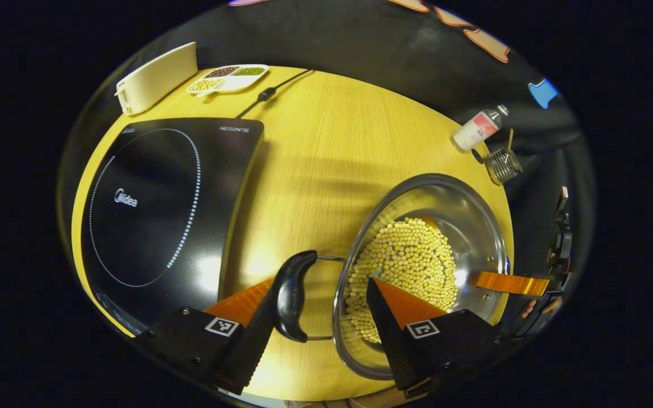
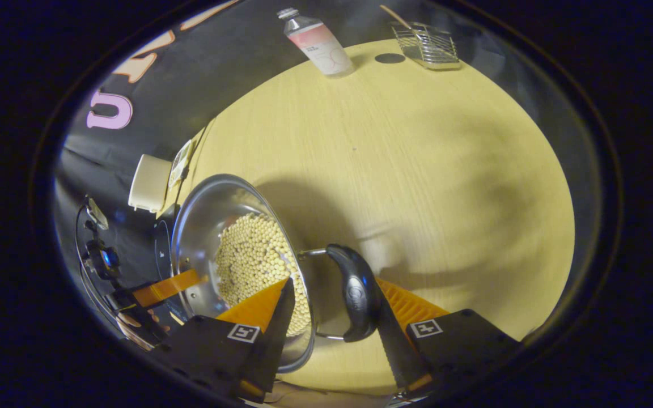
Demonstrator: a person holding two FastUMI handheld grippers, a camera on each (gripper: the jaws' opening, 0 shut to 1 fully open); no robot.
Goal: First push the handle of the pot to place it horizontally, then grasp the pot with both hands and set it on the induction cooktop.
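On the table [image 1: 326, 147], both grippers straddle the pot [image 1: 423, 272] rim. Left gripper [image 1: 323, 303] gapes around one handle [image 1: 292, 294]; right gripper [image 2: 332, 309] likewise, neither clamping.

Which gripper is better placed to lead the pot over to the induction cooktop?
Left, probably: the left gripper straddles the pot's handle on the side facing the induction cooktop.
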